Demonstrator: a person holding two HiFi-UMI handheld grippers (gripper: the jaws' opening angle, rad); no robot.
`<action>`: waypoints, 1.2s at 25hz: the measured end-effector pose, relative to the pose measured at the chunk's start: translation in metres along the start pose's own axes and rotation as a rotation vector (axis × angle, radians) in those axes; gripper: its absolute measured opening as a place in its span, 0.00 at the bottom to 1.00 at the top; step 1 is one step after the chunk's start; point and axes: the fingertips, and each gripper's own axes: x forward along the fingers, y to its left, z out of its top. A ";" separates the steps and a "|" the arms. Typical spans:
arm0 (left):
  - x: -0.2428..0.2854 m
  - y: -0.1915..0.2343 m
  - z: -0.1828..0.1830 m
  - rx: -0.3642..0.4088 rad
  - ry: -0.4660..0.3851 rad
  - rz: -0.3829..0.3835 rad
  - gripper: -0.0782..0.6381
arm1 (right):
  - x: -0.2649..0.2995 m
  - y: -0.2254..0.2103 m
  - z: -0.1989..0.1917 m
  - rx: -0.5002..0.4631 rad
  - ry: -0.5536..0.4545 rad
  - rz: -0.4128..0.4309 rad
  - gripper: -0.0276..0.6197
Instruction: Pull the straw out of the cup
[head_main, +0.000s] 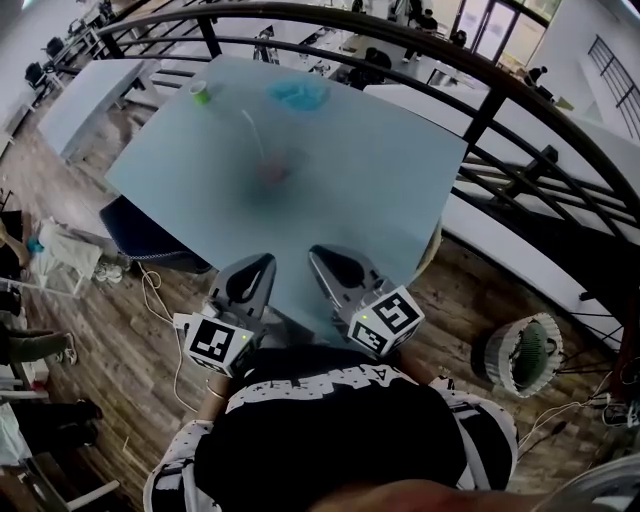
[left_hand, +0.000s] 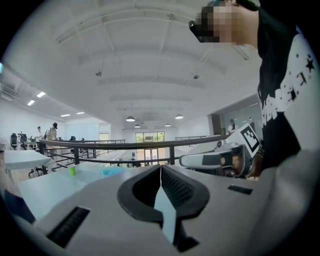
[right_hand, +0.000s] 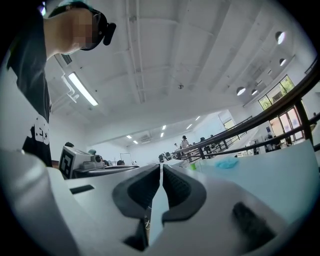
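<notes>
A blurry reddish cup (head_main: 272, 168) stands near the middle of the pale blue table (head_main: 380, 180), and a thin white straw (head_main: 254, 132) leans out of it up and to the left. Both grippers hover over the table's near edge, well short of the cup. My left gripper (head_main: 260, 265) is shut with nothing in it, and so is my right gripper (head_main: 323, 256). In the left gripper view the jaws (left_hand: 160, 172) meet, with the right gripper (left_hand: 220, 157) beside them. The right gripper view shows closed jaws (right_hand: 161, 172). Neither gripper view shows the cup.
A small green cup (head_main: 200, 93) and a crumpled blue thing (head_main: 298, 94) sit at the table's far side. A dark railing (head_main: 490, 100) curves round the far and right sides. A dark blue chair (head_main: 140, 232) stands at the left edge, and a white basket (head_main: 525, 352) on the floor to the right.
</notes>
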 end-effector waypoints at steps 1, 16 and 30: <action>0.003 -0.002 0.002 0.008 -0.001 -0.011 0.13 | -0.001 -0.001 0.000 0.000 -0.004 -0.007 0.09; 0.030 0.033 -0.006 0.012 -0.027 -0.168 0.13 | 0.031 -0.009 0.005 -0.038 -0.008 -0.130 0.09; 0.049 0.108 -0.003 0.003 -0.062 -0.303 0.13 | 0.108 -0.021 0.004 -0.042 0.000 -0.246 0.09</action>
